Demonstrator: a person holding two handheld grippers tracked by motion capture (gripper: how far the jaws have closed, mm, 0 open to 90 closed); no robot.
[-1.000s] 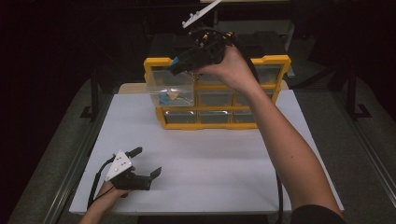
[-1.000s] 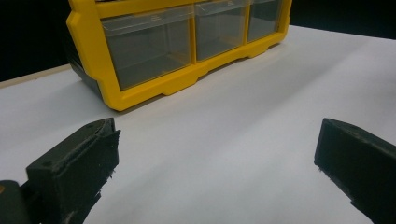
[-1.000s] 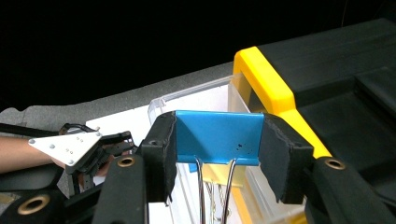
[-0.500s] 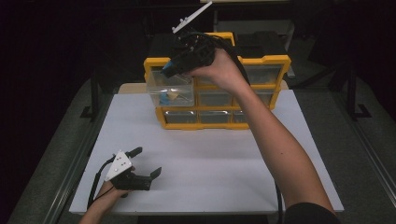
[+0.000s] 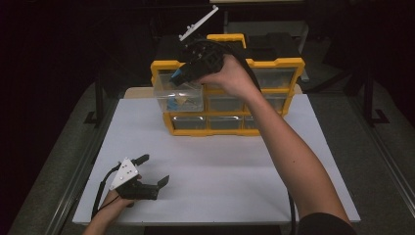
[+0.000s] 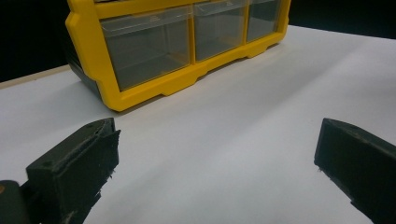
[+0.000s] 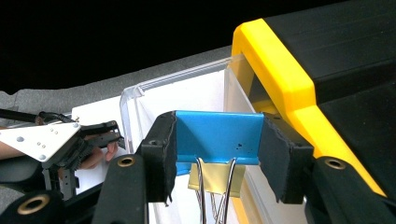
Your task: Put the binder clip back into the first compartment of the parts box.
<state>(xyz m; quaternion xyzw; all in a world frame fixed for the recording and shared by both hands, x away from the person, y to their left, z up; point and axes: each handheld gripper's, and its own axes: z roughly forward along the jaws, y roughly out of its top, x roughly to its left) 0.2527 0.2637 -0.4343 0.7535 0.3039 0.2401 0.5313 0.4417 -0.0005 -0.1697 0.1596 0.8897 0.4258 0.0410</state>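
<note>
A yellow drawer cabinet (image 5: 288,63) stands at the back of the white table (image 5: 230,166). Its upper-left clear drawer (image 5: 178,95) is pulled out, with a blue item and a yellowish item (image 7: 215,179) inside. My right gripper (image 5: 175,76) hovers just above that drawer, shut on a blue binder clip (image 7: 217,137) whose wire handles hang downward. My left gripper (image 5: 155,169) rests low on the table's near left, open with nothing between its jaws; in the left gripper view it faces the cabinet's bottom row (image 6: 140,46) across bare table.
The cabinet's other clear drawers (image 5: 225,122) are closed. A black top with a yellow handle (image 5: 226,38) crowns the cabinet. Dark floor and metal rails surround the table. The person's right forearm (image 5: 288,156) crosses the table's right half.
My right gripper has carried the blue clip leftward and slightly down, to above the open drawer. The left gripper has stayed put.
</note>
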